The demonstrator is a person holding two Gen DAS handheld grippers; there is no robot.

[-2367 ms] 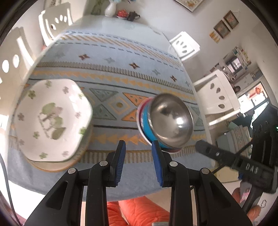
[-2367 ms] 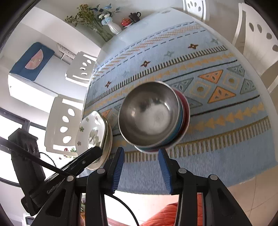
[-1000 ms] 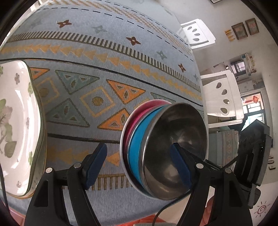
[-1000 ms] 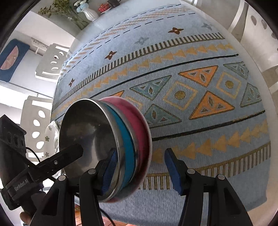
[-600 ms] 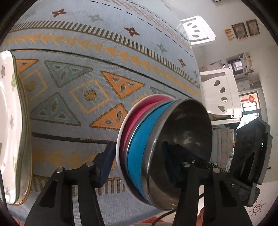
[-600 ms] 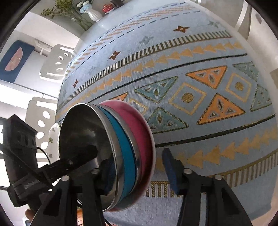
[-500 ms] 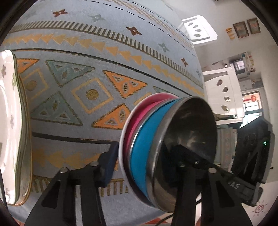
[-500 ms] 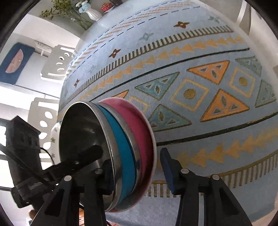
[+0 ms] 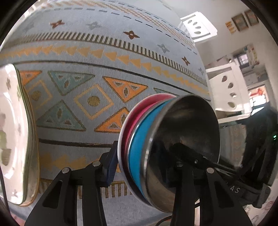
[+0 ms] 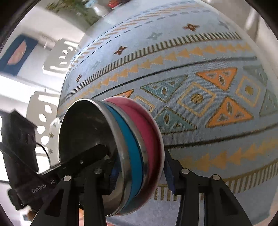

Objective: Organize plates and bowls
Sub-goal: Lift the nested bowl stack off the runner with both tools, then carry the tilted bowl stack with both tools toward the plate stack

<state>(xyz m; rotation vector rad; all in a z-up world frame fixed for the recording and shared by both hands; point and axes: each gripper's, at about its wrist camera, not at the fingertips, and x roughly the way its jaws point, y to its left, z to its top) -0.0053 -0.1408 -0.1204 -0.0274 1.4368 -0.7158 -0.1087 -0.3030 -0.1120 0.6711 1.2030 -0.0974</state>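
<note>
A stack of nested bowls (image 9: 187, 125), steel inside blue inside pink, sits tilted over the patterned tablecloth (image 9: 86, 52). My left gripper (image 9: 142, 156) is closing on its near rim, one pad against the outer pink wall and the other finger inside the steel bowl. From the opposite side my right gripper (image 10: 141, 168) clamps the bowl stack (image 10: 86, 125) the same way. The other gripper's black finger reaches into the steel bowl in each view. A stack of floral plates (image 9: 10, 130) lies at the left edge.
White chairs (image 9: 227, 90) stand around the table, more chairs (image 10: 41, 111) on the other side. A vase of flowers (image 10: 97, 8) stands at the far end. The table's near edge runs just below both grippers. The floral plates' rim (image 10: 52, 133) shows behind the bowls.
Both grippers dropped from above the table to the bowl stack. Each pair of jaws, wide around the rim a second ago, has closed onto it. The stack now looks tilted and nearer.
</note>
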